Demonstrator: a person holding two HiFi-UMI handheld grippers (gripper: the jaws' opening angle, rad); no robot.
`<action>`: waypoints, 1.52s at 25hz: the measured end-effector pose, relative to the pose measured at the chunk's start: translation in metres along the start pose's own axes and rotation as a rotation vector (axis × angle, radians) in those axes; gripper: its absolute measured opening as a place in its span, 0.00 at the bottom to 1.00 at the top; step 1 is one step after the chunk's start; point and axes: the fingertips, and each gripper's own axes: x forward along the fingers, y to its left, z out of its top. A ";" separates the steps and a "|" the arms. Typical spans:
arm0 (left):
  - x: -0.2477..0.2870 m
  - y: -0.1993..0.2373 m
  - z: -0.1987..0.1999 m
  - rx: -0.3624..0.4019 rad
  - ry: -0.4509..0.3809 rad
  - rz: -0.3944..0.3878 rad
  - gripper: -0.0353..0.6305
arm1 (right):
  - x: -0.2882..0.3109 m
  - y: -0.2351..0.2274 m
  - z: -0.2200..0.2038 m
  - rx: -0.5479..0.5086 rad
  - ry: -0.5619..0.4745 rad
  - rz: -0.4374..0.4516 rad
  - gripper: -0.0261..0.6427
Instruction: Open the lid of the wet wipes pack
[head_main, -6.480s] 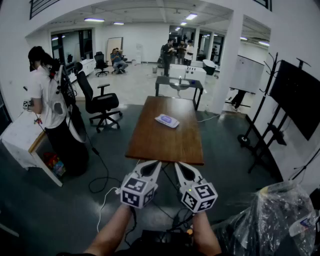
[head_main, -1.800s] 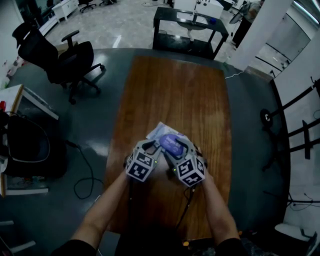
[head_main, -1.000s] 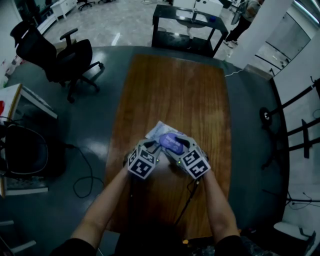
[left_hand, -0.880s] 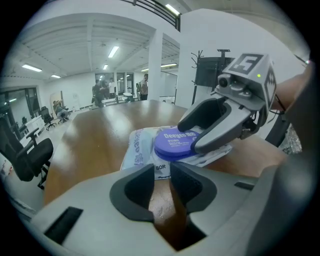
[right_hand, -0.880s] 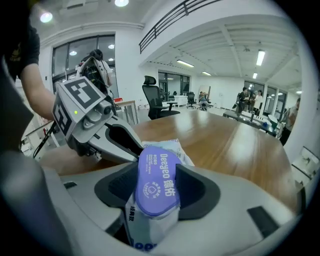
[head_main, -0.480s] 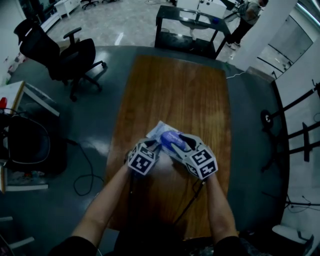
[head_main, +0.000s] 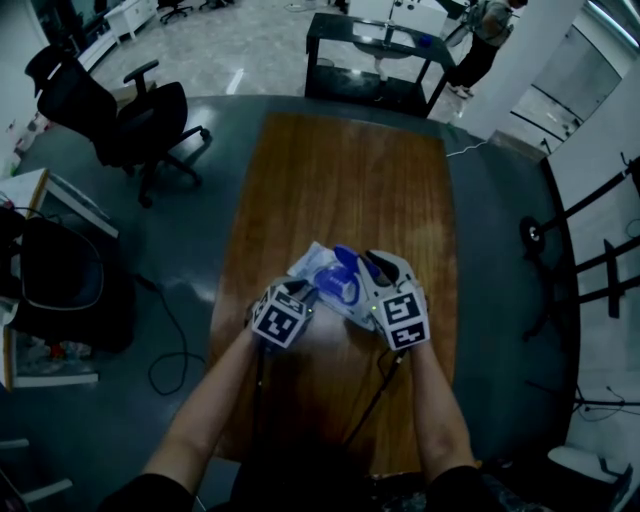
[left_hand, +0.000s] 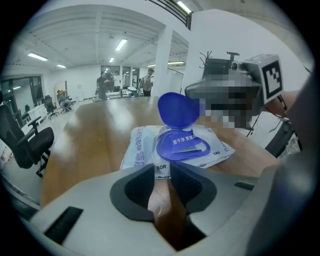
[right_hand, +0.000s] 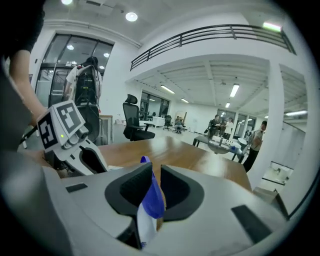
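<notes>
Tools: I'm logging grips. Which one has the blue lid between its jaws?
The right tool: its closing jaws hold the raised lid. The left tool grips the pack's near edge instead.

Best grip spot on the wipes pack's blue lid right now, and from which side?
Take the lid by its thin free rim, opposite the hinge, with pads on its two flat faces. It stands flipped up off the pack, so come in edge-on from the pack's right. The right gripper is closing on it that way, and the left gripper pins the pack's near edge.
</notes>
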 end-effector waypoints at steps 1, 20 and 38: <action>0.000 0.000 0.000 -0.013 0.000 0.001 0.22 | 0.002 -0.004 0.000 -0.008 -0.004 -0.026 0.14; -0.027 -0.005 0.029 -0.073 -0.092 0.017 0.22 | 0.028 -0.046 -0.025 0.081 -0.015 -0.222 0.11; -0.109 -0.069 0.076 -0.090 -0.335 0.124 0.06 | -0.094 -0.011 0.035 0.290 -0.238 -0.035 0.06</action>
